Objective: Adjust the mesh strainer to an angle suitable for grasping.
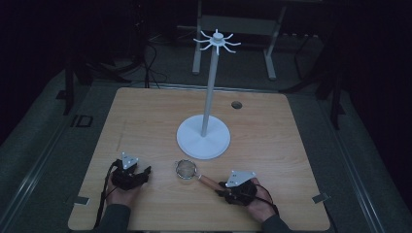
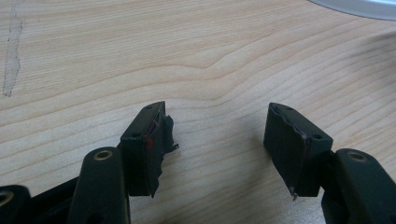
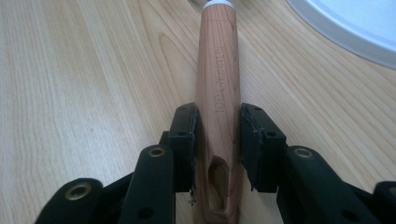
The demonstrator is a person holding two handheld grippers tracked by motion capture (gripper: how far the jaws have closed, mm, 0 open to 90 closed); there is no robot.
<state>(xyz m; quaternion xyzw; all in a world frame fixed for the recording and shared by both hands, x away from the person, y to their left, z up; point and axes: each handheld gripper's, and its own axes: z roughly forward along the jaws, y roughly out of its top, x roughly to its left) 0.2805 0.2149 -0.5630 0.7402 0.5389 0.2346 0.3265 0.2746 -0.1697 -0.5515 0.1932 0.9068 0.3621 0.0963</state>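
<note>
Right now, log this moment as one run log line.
right claw: shut on strainer handle | left claw: open, nothing held, over table | strainer: lying flat near stand base | hooks: bare

A small round mesh strainer [image 1: 185,169] with a wooden handle [image 3: 217,93] lies flat on the bench [image 1: 145,121], bowl at ten o'clock, handle pointing toward four o'clock.
</note>
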